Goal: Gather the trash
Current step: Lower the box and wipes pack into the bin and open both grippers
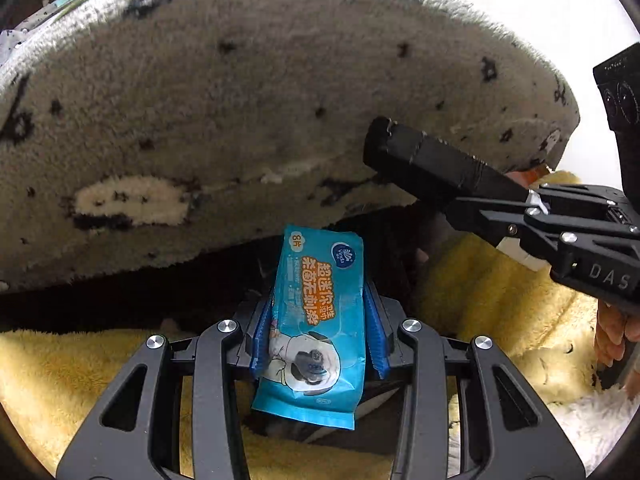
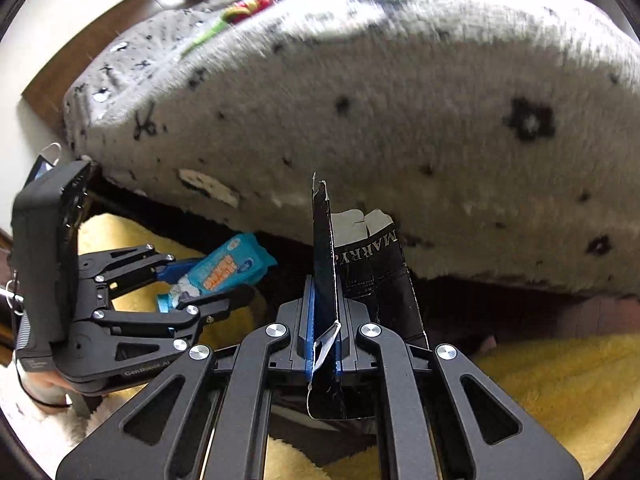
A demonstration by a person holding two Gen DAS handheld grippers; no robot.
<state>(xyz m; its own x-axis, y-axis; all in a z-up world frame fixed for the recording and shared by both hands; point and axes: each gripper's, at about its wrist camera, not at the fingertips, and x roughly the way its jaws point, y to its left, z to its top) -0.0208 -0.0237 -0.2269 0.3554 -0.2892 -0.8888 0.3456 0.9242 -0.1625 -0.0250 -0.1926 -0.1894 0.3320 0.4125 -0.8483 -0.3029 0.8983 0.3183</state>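
Observation:
My left gripper (image 1: 319, 286) is shut on a blue wet-wipe packet (image 1: 312, 360), its blue pads pressing both long sides while the packet stands upright between them. The right wrist view has the same packet (image 2: 228, 264) in the left gripper (image 2: 208, 280) at lower left. My right gripper (image 2: 323, 280) is shut on a flap of a torn black carton (image 2: 376, 264) with white lettering, which sticks up past the fingertips. From the left wrist view, that black carton (image 1: 420, 152) juts up-left out of the right gripper (image 1: 456, 204). Both grippers point down at the bed's lower edge.
A bed with a fluffy grey blanket (image 2: 400, 120) patterned in black fills the upper half of both views. Beneath its edge is a dark gap (image 1: 120, 292). A yellow fluffy rug (image 2: 560, 380) covers the floor. Colourful items (image 2: 248, 4) lie on the bed far back. A hand (image 1: 612, 332) grips the right tool.

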